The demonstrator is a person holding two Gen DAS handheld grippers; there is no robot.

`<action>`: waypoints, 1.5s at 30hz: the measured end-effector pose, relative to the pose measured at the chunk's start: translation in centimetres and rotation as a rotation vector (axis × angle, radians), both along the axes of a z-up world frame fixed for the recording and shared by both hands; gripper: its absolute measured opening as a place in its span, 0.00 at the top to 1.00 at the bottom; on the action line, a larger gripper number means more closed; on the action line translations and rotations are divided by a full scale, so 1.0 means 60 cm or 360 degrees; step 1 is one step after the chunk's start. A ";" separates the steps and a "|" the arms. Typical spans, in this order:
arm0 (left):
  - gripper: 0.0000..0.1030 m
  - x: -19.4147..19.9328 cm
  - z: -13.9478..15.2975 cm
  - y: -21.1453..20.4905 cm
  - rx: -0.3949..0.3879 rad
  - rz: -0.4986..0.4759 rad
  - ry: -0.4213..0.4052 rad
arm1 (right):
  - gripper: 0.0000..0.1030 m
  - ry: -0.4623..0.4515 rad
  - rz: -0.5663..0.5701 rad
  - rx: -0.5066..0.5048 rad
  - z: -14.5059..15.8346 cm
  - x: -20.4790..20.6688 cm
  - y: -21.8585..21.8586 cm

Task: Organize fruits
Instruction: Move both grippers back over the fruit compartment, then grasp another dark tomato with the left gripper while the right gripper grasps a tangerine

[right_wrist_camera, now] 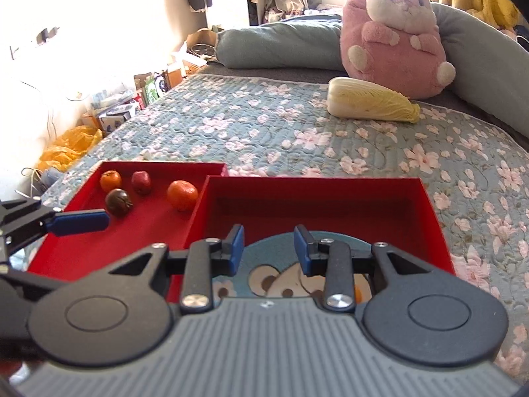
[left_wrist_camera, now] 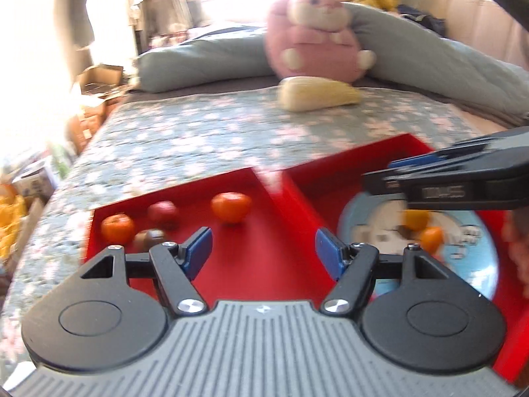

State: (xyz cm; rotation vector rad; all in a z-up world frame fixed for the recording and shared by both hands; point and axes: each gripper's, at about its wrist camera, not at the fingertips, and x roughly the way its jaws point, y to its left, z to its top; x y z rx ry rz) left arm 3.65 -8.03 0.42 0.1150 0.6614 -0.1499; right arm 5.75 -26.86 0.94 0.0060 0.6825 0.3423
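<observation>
Left gripper: black linkage arms, blue rubber pads, jaws spread wide and empty, poised over the smooth floor of the left red tray. Right gripper: same build, jaws parted, nothing between them, poised over the right red tray.

Both trays are shallow, square-walled and matte red, set side by side and touching on a quilted floral bedspread.

Left tray contents: two round oranges, one small red fruit, one dark, glossy tomato-like fruit, all loose and apart.

Right tray contents: a round pale-blue plate printed with a cartoon bear, carrying two small orange fruits, touching each other.

Beyond the trays: a ribbed, pale-yellow cabbage lying just beside a fuzzy pink plush toy
</observation>
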 end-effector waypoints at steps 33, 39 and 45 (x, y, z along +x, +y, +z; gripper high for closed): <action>0.33 0.169 -0.103 0.146 0.0158 0.0255 0.0212 | 0.58 0.0035 0.0468 -0.0631 -0.080 0.151 0.271; 0.56 0.166 -0.103 0.137 0.0150 0.0182 0.0190 | 0.60 0.0027 0.0445 -0.0674 -0.082 0.152 0.277; 0.57 0.162 -0.102 0.137 0.0103 0.0199 0.0198 | 0.61 0.0059 0.0384 -0.0523 -0.062 0.145 0.259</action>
